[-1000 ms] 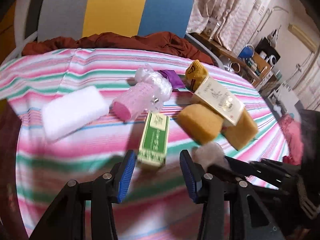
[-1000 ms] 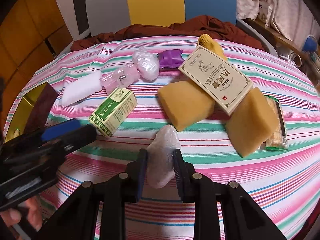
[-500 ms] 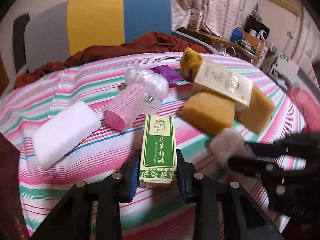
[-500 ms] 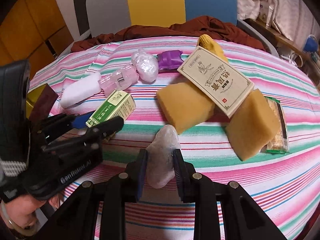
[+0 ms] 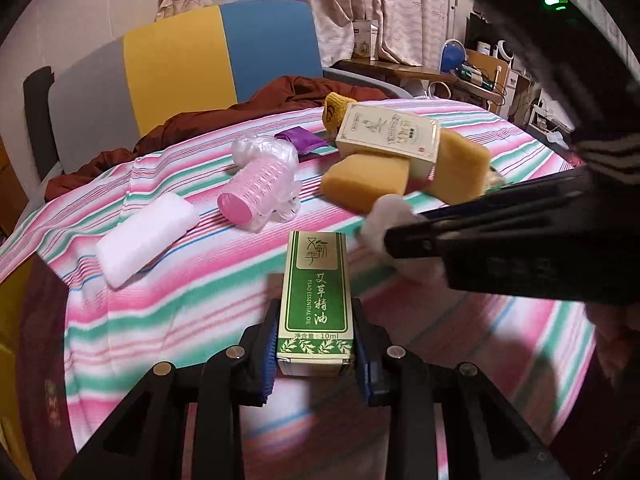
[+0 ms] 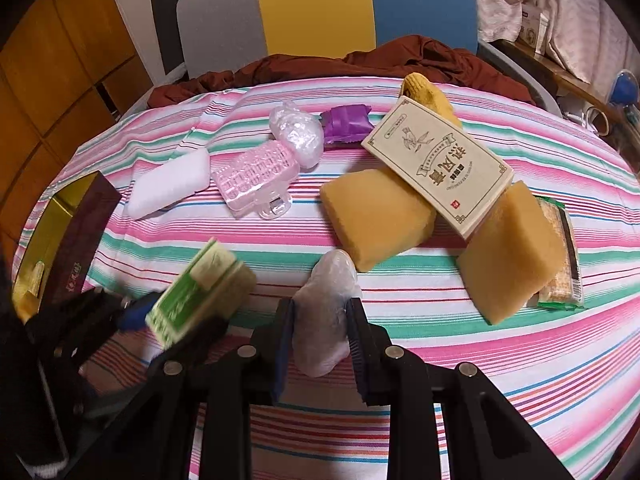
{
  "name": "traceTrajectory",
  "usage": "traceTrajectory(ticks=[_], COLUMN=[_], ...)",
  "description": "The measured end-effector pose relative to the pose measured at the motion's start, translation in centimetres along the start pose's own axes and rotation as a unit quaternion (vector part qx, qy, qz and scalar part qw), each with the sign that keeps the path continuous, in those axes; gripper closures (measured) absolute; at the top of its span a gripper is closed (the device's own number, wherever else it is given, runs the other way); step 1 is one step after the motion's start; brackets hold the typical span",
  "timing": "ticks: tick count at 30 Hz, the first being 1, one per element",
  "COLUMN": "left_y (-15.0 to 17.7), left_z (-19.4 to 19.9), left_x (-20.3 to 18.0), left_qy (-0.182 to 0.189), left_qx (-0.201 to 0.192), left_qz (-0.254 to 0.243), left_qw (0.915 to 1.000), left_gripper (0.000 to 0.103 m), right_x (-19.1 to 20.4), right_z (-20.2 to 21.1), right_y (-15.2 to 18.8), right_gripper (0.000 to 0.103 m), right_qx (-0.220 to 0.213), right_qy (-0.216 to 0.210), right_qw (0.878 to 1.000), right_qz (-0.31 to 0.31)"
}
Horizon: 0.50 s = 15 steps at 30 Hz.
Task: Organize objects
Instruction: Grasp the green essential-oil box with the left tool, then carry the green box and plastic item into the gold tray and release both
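Observation:
My left gripper [image 5: 316, 344] is shut on a green essential-oil box [image 5: 316, 300] and holds it above the striped tablecloth [image 5: 180, 312]; the box also shows, blurred, in the right wrist view [image 6: 200, 292]. My right gripper [image 6: 320, 340] is shut on a white plastic-wrapped lump [image 6: 326, 308], which shows beside the box in the left wrist view [image 5: 394, 220]. On the cloth lie a white foam block [image 6: 170, 188], a pink roller in clear wrap [image 6: 256, 176], two yellow sponges [image 6: 376, 220] and a cream box [image 6: 438, 164] resting on them.
A purple packet [image 6: 346, 122], a clear wrapped ball [image 6: 298, 134] and a yellow knit item [image 6: 426, 94] lie farther back. A green snack pack [image 6: 560, 256] lies at right. A dark box with gold lining [image 6: 68, 240] sits at the left edge. A brown cloth [image 6: 340, 64] lies behind.
My left gripper closed on the green box and lifted it off the cloth, toward the camera. My right gripper kept its hold on the white lump and barely moved.

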<state>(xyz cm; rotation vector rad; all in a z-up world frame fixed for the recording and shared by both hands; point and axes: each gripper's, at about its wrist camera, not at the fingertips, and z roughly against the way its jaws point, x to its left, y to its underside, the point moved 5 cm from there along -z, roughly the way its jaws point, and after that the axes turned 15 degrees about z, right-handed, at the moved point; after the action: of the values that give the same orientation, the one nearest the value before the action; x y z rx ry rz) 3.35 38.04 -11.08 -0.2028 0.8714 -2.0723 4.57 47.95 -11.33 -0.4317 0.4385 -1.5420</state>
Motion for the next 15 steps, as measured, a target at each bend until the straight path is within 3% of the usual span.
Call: traceTrajectory(ticks=[15], left_y=[1.3], left_z=[7.4], left_x=[2.0], left_qy=[-0.002], left_qx=[-0.043], left_qz=[0.032], left_qw=[0.9986], left_gripper=[0.072], right_x=[2.7], right_z=[0.2], right_y=[-0.2], right_gripper=[0.076], right_qx=[-0.017], right_qy=[-0.02], right_qw=[0.999], right_qz=[0.042])
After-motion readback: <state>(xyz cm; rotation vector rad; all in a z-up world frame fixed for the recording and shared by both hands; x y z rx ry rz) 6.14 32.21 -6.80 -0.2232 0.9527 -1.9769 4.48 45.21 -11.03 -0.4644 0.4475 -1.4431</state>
